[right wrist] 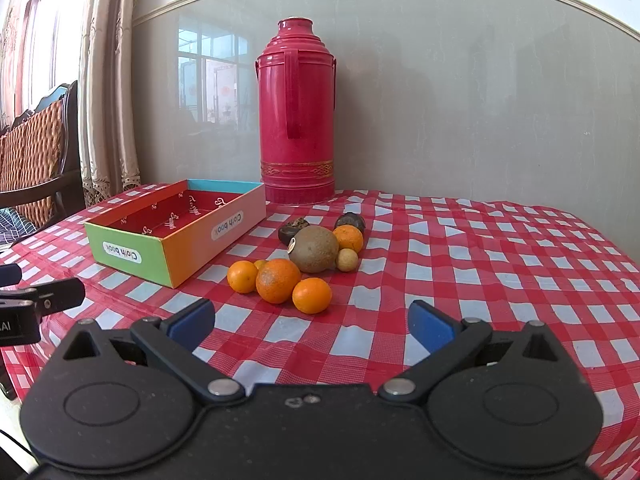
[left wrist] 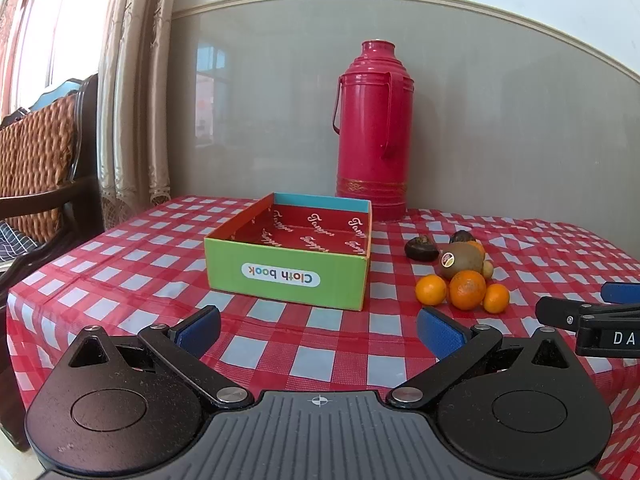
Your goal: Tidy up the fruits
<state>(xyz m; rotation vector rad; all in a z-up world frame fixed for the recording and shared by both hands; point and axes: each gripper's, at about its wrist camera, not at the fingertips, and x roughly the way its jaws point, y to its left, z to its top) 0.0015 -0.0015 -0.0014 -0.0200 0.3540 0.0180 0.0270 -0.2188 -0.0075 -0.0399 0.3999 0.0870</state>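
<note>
Small pile of oranges and a brown kiwi (right wrist: 315, 249), heaped on the red-checked worktop (right wrist: 480, 264) just right of the open, multicoloured cardboard box (left wrist: 292, 256). Left gripper (left wrist: 318, 330) and right gripper (right wrist: 312, 322) are held near, jaws spread.

Curtained window (right wrist: 36, 40), wicker chair (left wrist: 36, 160), grey wall (right wrist: 480, 100).

Bare checked tablecloth (right wrist: 460, 280) lies open before the fruit pile (right wrist: 296, 264) and to its right. The box (right wrist: 180, 240) flanks it left, seemingly just apart; the tall thermos (right wrist: 298, 120) blocks behind.
</note>
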